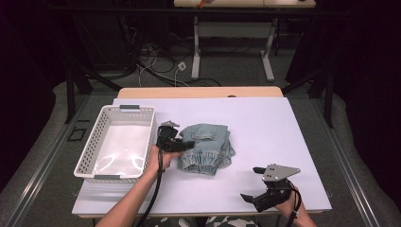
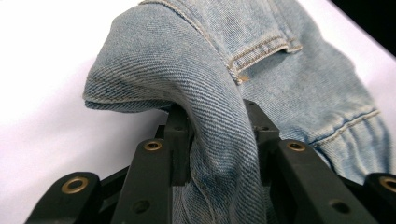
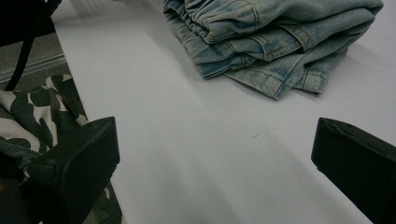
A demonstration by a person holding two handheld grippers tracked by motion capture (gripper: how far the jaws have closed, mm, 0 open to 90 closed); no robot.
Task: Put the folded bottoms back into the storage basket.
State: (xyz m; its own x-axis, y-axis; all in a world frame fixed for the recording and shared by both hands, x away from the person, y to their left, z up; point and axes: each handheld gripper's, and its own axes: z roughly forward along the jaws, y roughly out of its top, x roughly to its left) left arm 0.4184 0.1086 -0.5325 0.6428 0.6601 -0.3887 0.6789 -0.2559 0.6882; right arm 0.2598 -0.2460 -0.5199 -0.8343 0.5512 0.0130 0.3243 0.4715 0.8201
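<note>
In the high view, a folded pair of light-blue jeans (image 1: 206, 147) lies near the centre of the frame on a white table (image 1: 265, 127). To its left, in the left-centre of the frame, stands a white perforated basket (image 1: 95, 142), close beside the denim but apart from it.

The left gripper (image 1: 185, 144) sits between the basket and the jeans, at the left edge of the folded bundle, held in the person's left hand (image 1: 161, 160). In the left gripper view, its 2 black jaws are closed on a raised fold of the jeans (image 2: 219, 93); the cloth bulges up between them at the lower centre of the frame and spreads toward the upper right, where a stitched pocket seam shows.

The right gripper (image 1: 250, 184) is in the lower right of the high view, near the table's front edge and well apart from the jeans, with the grey plate on top. In the right gripper view its jaws stand wide apart at the lower corners with bare table between them, and the jeans (image 3: 275, 37) lie in the upper part of the frame. Camouflage-patterned cloth (image 3: 28, 121) shows at the left edge, probably the person's clothing.
</note>
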